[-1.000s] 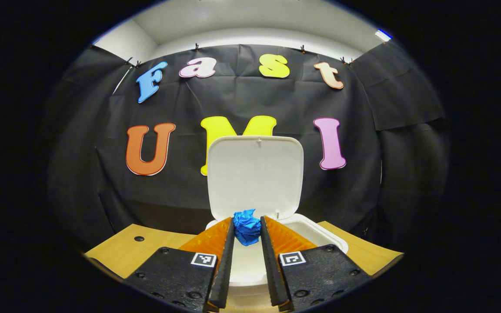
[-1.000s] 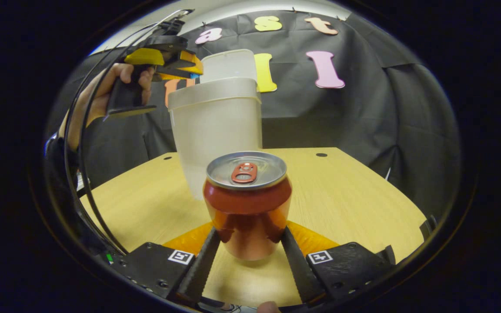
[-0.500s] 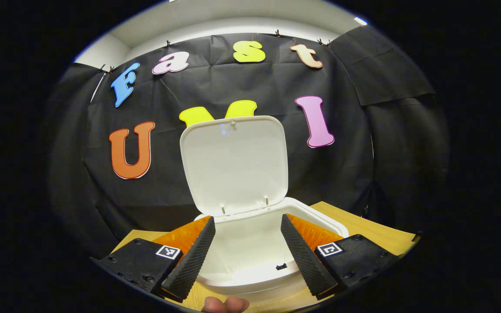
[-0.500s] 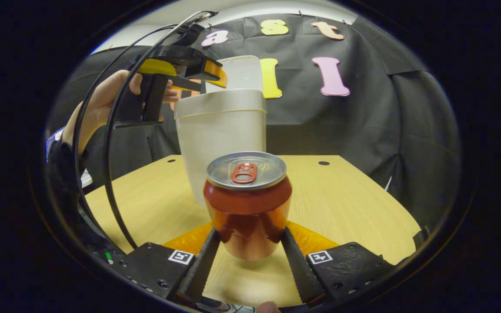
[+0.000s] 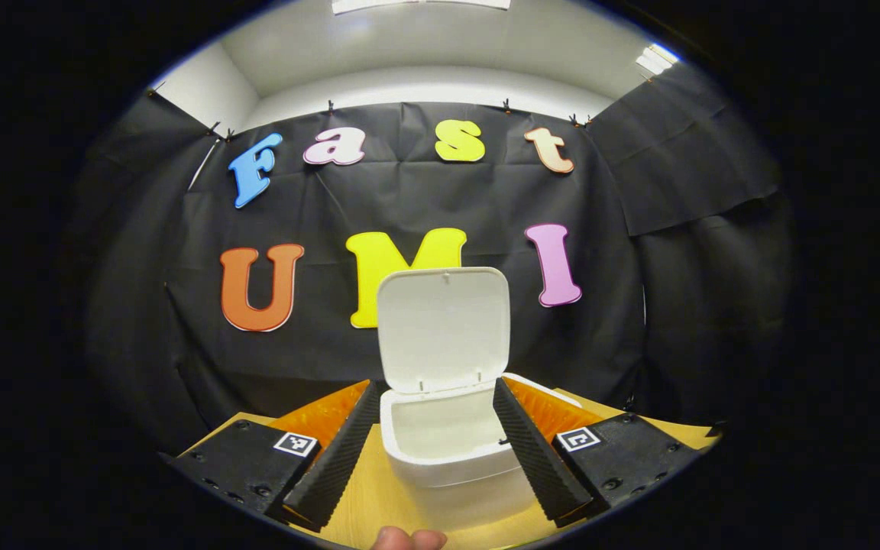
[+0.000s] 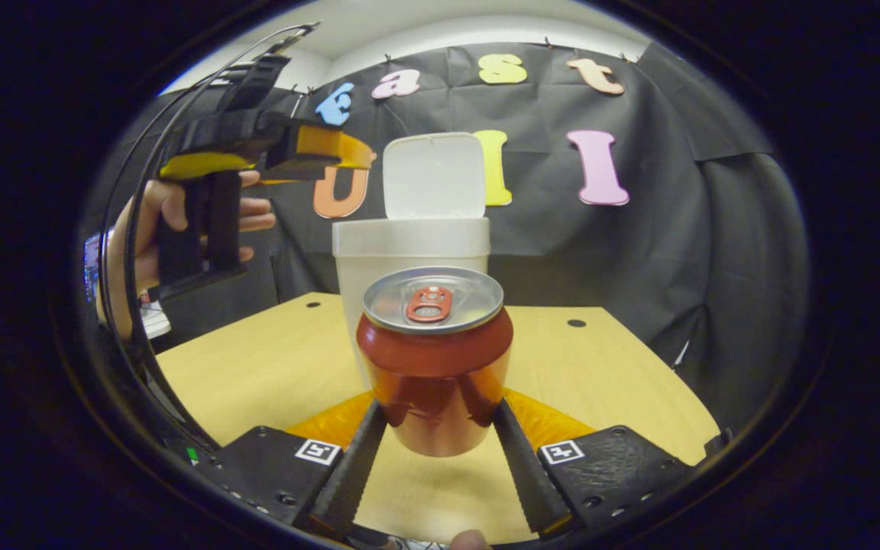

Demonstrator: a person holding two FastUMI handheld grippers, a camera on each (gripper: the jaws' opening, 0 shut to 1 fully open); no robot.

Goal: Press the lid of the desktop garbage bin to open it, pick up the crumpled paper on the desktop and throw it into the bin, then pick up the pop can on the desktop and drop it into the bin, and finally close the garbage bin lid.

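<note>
In the right gripper view, the right gripper (image 6: pixel 436 428) clamps the pop can (image 6: pixel 434 359) at frame centre, one finger against each side. Behind it stands the bin (image 6: pixel 411 256), lid (image 6: pixel 432 176) upright. At upper left, the left gripper (image 5: pixel 432 435) hangs spread wide, holding nothing.

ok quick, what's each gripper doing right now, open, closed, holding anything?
Left gripper: open, holding nothing, pointed at the open bin.
Right gripper: closed on the pop can, both fingers pressing its sides.
</note>
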